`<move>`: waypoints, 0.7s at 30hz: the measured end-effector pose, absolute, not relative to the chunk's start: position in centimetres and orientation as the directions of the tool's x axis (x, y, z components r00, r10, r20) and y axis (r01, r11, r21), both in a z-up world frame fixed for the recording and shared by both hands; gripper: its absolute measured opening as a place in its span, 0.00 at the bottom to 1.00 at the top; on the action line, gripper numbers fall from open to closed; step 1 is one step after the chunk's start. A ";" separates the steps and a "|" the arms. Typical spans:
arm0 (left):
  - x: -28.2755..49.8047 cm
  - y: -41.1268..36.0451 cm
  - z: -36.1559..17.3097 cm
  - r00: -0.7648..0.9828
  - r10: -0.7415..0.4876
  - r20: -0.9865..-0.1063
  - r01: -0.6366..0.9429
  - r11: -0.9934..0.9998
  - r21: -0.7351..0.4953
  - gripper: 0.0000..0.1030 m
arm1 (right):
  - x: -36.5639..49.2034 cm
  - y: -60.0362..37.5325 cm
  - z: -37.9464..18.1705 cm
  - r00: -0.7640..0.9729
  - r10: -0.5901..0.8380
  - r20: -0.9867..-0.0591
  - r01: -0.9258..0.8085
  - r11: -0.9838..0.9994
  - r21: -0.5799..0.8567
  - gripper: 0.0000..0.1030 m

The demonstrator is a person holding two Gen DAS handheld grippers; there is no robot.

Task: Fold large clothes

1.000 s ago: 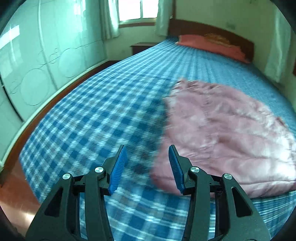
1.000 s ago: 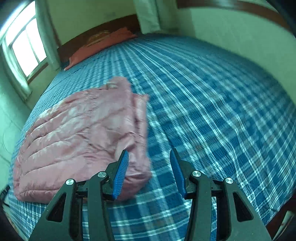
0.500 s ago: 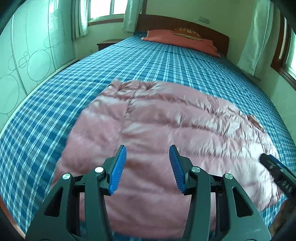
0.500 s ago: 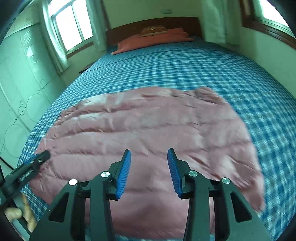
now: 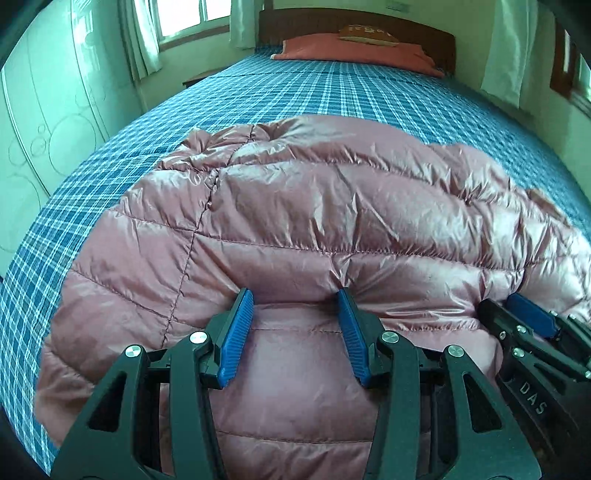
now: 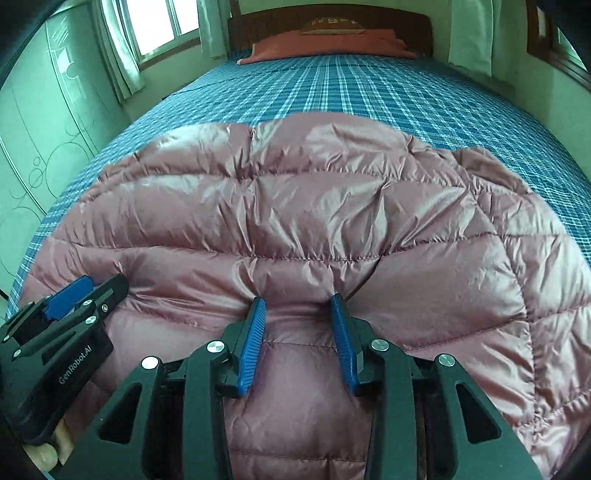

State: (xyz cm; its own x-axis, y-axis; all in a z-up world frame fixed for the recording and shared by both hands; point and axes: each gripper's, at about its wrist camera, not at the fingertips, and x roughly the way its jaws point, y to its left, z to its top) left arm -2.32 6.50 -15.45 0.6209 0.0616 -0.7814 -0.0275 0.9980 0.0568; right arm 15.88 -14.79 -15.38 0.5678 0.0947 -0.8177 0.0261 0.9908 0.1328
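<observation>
A pink quilted down jacket [image 5: 332,206] lies spread on the blue plaid bed [image 5: 332,92]; it fills the right wrist view too [image 6: 314,206]. My left gripper [image 5: 295,295] is open, its blue pads pressed down into the jacket's near part with fabric bulging between them. My right gripper [image 6: 298,301] is open a little narrower, fingertips also sunk into the jacket near its front edge. Each gripper shows in the other's view: the right one [image 5: 517,317] at the right, the left one [image 6: 85,291] at the left.
A red pillow [image 5: 354,48] lies at the wooden headboard [image 5: 369,26]. A pale wardrobe [image 5: 48,122] stands along the left. Windows with curtains sit at back left [image 5: 184,18] and right. The bed's near-left edge [image 5: 22,332] is close to the jacket.
Both grippers have moved forward and down onto the jacket; their fingertips now press into the fabric. The two grippers stand closer side by side.
</observation>
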 end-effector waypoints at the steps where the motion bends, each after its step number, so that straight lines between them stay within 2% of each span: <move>1: -2.4 6.4 -15.7 0.626 0.065 -0.777 -0.025 0.998 0.064 0.45 | 15.9 -14.7 -15.4 0.567 0.094 -0.818 0.027 0.991 0.132 0.36; 3: -2.5 6.2 -15.6 0.626 0.071 -0.776 -0.020 0.997 0.076 0.45 | 15.9 -14.5 -15.0 0.562 0.087 -0.823 0.028 0.992 0.124 0.35; 5: -2.6 6.2 -14.5 0.614 0.045 -0.788 -0.002 0.998 0.056 0.38 | 15.8 -14.4 -13.7 0.569 0.092 -0.817 0.023 0.992 0.127 0.35; 7: -2.5 6.4 -13.1 0.627 0.007 -0.779 -0.001 1.000 0.008 0.38 | 16.2 -14.6 -12.3 0.594 0.098 -0.799 0.030 0.989 0.143 0.35; 10: -1.5 6.3 -11.5 0.666 0.017 -0.746 -0.010 1.000 0.015 0.38 | 17.7 -14.5 -11.2 0.612 0.093 -0.786 0.039 0.988 0.147 0.35; 17: 1.8 6.2 -15.1 0.609 0.069 -0.790 -0.032 0.998 0.062 0.38 | 20.7 -13.4 -15.1 0.547 0.073 -0.834 0.033 0.994 0.108 0.35; 21: 0.6 5.4 -14.5 0.620 0.104 -0.777 -0.020 0.993 0.117 0.38 | 19.5 -13.0 -13.5 0.564 0.064 -0.823 0.036 0.994 0.102 0.35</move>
